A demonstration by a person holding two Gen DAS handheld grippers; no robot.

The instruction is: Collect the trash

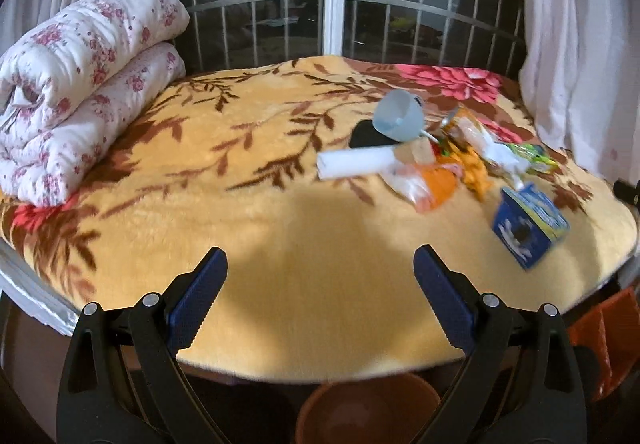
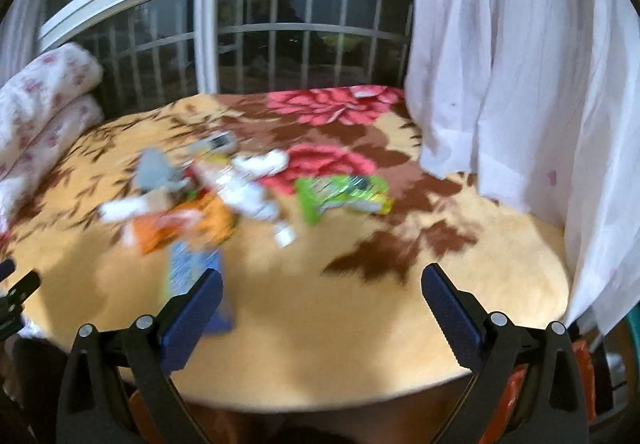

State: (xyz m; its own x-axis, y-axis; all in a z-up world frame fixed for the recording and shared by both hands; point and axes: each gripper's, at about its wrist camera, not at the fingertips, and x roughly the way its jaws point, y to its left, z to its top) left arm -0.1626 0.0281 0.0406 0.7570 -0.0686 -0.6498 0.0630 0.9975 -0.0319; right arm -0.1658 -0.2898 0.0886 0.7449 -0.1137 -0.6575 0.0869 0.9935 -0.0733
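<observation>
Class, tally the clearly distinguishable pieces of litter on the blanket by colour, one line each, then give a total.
Blue box: 1
Green wrapper: 1
Orange packet: 1
White roll: 1
Pale blue cup: 1
Total: 5; other scraps in the pile are too blurred to count.

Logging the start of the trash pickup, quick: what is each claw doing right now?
Left claw: open, holding nothing.
Right claw: open, holding nothing.
</observation>
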